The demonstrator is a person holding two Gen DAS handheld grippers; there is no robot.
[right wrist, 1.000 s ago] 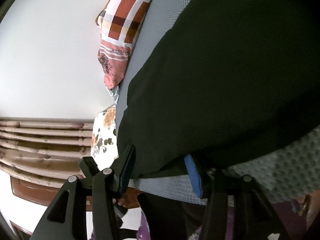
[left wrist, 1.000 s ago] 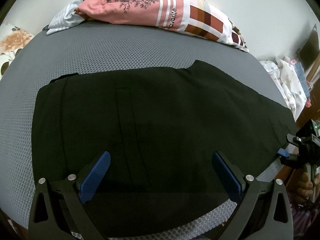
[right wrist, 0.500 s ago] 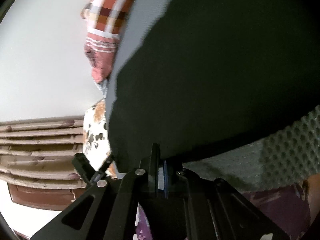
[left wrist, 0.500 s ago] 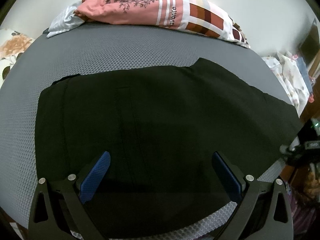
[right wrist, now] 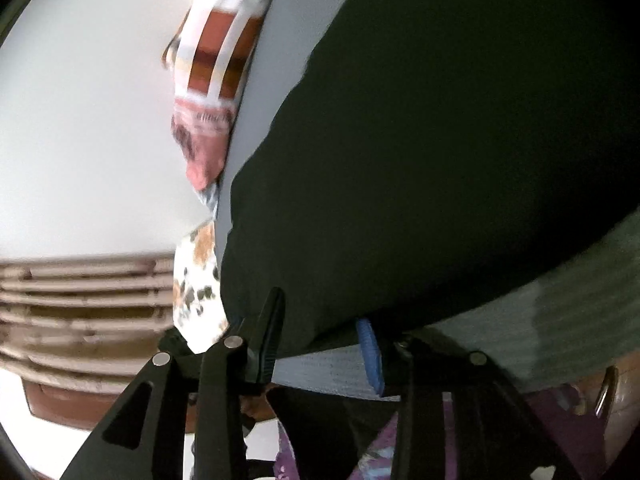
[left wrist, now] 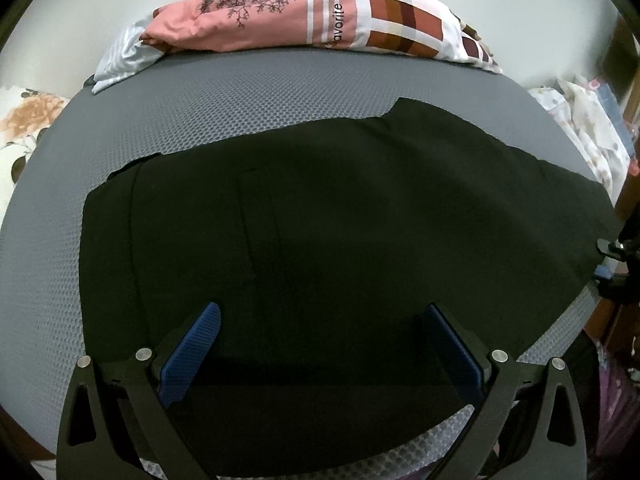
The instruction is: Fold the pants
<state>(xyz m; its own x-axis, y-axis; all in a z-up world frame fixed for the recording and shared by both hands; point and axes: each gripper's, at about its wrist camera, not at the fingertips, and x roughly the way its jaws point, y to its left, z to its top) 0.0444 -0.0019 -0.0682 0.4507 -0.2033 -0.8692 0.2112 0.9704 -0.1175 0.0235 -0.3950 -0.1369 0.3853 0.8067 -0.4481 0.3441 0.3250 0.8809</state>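
The black pants [left wrist: 340, 232] lie flat on the grey bed [left wrist: 248, 100]; my left gripper [left wrist: 320, 344] hovers wide open above them; my right gripper [right wrist: 320, 340] is opening at their edge, seemingly not pinching cloth.

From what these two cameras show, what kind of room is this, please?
Most likely a bedroom in a home. The black pants lie spread on a grey mattress, a folded pink patterned blanket sits against the white wall behind it, and floral bedding shows at the mattress end.
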